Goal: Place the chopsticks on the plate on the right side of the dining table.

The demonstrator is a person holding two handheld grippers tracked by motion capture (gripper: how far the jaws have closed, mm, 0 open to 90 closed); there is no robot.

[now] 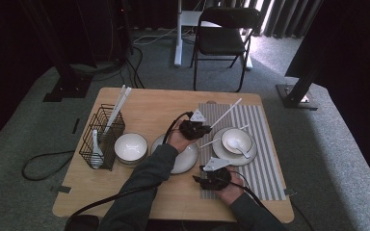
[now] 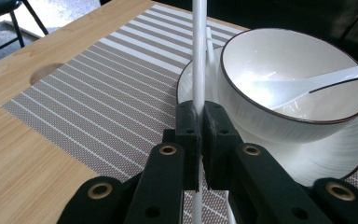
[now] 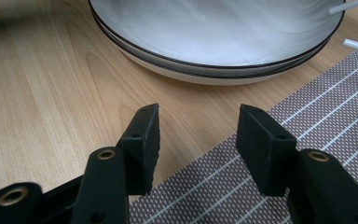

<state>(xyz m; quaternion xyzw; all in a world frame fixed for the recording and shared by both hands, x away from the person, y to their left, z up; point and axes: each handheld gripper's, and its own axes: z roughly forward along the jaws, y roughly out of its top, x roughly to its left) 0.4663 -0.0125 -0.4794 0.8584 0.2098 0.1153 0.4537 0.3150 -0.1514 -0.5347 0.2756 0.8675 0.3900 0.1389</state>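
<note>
We clamped the left gripper (image 2: pixel 199 122) on a white chopstick (image 2: pixel 198 56) at the soup bowl's (image 2: pixel 279 79) nine o'clock to lay it on the striped placemat (image 2: pixel 98 88), while our right gripper (image 3: pixel 198 144) waited, jaws apart and empty.

This looks like a recording studio or lab set up to mimic a dining spot, not a real home. A small wooden desk (image 1: pixel 139 103) stands alone on grey carpet (image 1: pixel 24 120), ringed by dark curtains (image 1: pixel 9 43) and black metal stands with floor plates (image 1: pixel 296 94). Loose cables (image 1: pixel 43 166) trail over the floor, and a black folding chair (image 1: pixel 224 38) waits behind. On the desk lies a striped placemat (image 1: pixel 265 144) with white bowls and plates (image 1: pixel 131 147) and a wire cutlery basket (image 1: pixel 103 137), a staged table setting.
</note>
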